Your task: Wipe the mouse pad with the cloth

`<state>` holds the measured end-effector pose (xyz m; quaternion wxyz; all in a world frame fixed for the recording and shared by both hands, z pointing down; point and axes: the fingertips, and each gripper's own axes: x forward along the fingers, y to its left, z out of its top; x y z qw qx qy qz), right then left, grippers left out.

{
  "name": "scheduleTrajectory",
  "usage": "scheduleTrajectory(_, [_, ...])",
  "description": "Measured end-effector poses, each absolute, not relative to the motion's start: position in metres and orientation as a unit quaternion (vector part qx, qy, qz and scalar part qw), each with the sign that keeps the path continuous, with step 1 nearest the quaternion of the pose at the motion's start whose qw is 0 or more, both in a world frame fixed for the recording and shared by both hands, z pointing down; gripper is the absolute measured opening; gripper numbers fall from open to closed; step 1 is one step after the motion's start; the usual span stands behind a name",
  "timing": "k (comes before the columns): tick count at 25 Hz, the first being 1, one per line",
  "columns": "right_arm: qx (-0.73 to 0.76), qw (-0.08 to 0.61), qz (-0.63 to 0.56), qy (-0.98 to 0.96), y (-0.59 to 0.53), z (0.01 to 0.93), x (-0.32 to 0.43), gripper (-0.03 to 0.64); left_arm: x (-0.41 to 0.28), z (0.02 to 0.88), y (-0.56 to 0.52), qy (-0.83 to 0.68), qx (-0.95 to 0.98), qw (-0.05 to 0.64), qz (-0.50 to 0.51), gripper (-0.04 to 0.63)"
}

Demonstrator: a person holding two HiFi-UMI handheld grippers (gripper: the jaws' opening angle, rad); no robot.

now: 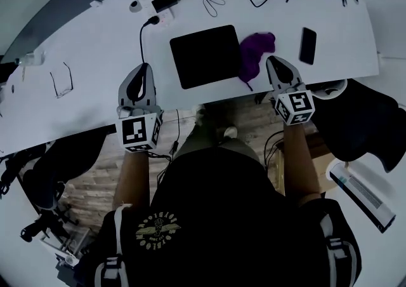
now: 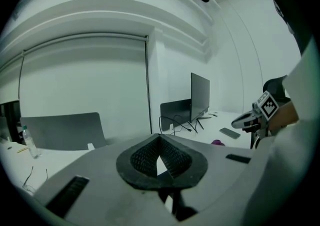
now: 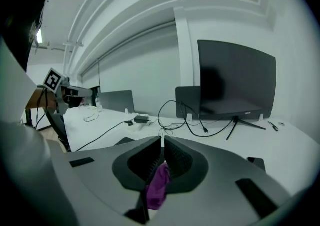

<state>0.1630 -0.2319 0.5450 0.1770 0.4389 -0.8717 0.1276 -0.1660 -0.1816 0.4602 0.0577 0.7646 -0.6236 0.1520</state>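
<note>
A black mouse pad [image 1: 204, 54] lies on the white desk [image 1: 95, 57], with a crumpled purple cloth [image 1: 255, 54] against its right edge. My right gripper [image 1: 271, 59] hovers just right of the cloth, jaws shut and nothing in them. In the right gripper view the cloth [image 3: 159, 185] shows through the gap below the closed tips [image 3: 162, 142]. Left of the pad, my left gripper [image 1: 144, 66] is over the desk's front edge, its tips [image 2: 160, 139] together and empty. The cloth [image 2: 217, 142] is a small purple spot in the left gripper view.
A black phone [image 1: 307, 45] lies right of the cloth. A power adapter [image 1: 166, 2] and cables trail behind the pad, and glasses [image 1: 61, 80] lie at the left. A monitor [image 3: 235, 77] stands at the back. A dark chair [image 1: 361, 120] is at the right.
</note>
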Motion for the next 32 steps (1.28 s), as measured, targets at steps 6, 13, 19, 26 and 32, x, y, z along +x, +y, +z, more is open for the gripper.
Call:
scheduleTrajectory(6, [0.427, 0.231, 0.183, -0.855, -0.253, 0.613, 0.162, 0.237, -0.167, 0.494, -0.192, -0.605, 0.773, 0.08, 0.173, 0.002])
scheduleTrajectory(13, [0.402, 0.319, 0.214, -0.831, -0.264, 0.688, 0.155, 0.359, -0.189, 0.517, -0.191, -0.607, 0.765, 0.1, 0.192, 0.002])
scheduleTrajectory(19, [0.383, 0.394, 0.235, -0.801, -0.261, 0.731, 0.154, 0.327, -0.204, 0.522, -0.189, -0.614, 0.756, 0.109, 0.2, 0.002])
scheduleTrajectory(26, [0.407, 0.385, 0.258, -0.787, -0.261, 0.716, 0.161, 0.093, -0.214, 0.501, -0.193, -0.626, 0.751, 0.093, 0.19, 0.002])
scheduleTrajectory(32, [0.417, 0.362, 0.248, -0.796, -0.262, 0.682, 0.161, 0.092, -0.221, 0.495, -0.192, -0.634, 0.749, 0.094, 0.167, 0.002])
